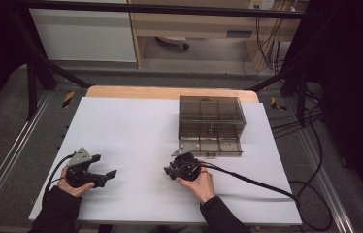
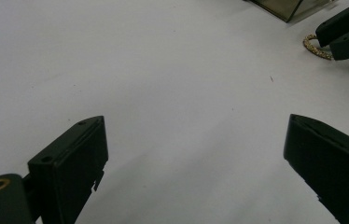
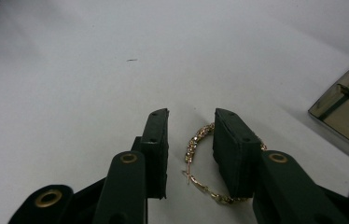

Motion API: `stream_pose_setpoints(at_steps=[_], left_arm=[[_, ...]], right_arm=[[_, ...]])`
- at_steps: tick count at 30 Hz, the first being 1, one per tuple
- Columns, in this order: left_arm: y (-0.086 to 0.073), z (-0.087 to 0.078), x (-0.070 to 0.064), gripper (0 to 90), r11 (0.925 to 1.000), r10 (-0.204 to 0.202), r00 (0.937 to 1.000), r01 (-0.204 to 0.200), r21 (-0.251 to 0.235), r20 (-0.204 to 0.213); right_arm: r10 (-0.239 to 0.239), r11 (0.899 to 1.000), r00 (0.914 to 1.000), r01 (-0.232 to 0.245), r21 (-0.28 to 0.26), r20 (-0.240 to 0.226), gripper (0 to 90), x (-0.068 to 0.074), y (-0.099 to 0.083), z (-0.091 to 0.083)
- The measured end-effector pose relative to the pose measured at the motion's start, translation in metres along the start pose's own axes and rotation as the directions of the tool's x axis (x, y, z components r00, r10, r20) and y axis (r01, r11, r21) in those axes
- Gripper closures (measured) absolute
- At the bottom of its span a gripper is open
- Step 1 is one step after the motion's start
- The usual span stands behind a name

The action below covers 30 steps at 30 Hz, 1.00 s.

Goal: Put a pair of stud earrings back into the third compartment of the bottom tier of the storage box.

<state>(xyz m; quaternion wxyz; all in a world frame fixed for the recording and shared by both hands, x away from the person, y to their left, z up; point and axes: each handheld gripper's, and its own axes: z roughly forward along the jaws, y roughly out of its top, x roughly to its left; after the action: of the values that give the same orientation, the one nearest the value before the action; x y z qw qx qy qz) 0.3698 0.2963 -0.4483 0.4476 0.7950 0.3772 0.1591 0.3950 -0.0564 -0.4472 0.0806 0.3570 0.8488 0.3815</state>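
Your right gripper (image 3: 190,140) stands half-open around the bracelet (image 3: 196,140), not yet clenched; the left gripper (image 2: 193,154) is released, and the box (image 1: 211,125) waits.

A box (image 1: 211,125) sits on the table (image 1: 121,126), toward its far right. A bracelet (image 3: 196,140) lies just before the box, between the right gripper (image 3: 190,140) jaws. The left gripper (image 1: 103,170) is well apart, at the near left.

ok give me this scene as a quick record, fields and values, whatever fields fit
surface: white table top
container: smoky clear drawer box at the far right part of the table, lower drawer pulled out
small item: gold bracelet lying on the table near the drawer
left gripper: jaws wide apart, nothing between them, over bare table
right gripper: jaws partly apart, straddling the bracelet, not closed on it
hands: one on each gripper, dark sleeves
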Motion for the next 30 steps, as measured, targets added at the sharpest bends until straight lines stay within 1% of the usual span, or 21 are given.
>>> stream_pose_setpoints(at_steps=[6, 16, 23, 30], left_arm=[[-0.0001, 0.0002, 0.0001, 6.4, 1.0000, -0.001, 1.0000, 0.001, 0.001, 0.000], [0.0000, 0.0002, 0.0000, 6.4, 1.0000, 0.000, 1.0000, 0.000, 0.001, 0.000], [-0.0001, 0.0002, 0.0000, 6.4, 1.0000, 0.000, 1.0000, 0.000, 0.001, 0.000], [0.0000, 0.0000, -0.0001, 6.4, 1.0000, 0.000, 1.0000, 0.000, 0.000, 0.000]], right_arm=[[-0.009, 1.000, 0.9999, 0.009, 0.012, 0.012, 72.7, -0.0013, -0.0008, 0.0020], [-0.025, 1.000, 0.9995, 0.025, 0.017, 0.021, 79.3, -0.0010, -0.0017, 0.0024], [-0.031, 0.999, 0.9995, 0.031, 0.019, 0.011, 84.6, 0.0000, -0.0022, 0.0025], [-0.031, 0.999, 0.9995, 0.030, 0.025, 0.005, 85.9, -0.0002, -0.0020, 0.0020]])
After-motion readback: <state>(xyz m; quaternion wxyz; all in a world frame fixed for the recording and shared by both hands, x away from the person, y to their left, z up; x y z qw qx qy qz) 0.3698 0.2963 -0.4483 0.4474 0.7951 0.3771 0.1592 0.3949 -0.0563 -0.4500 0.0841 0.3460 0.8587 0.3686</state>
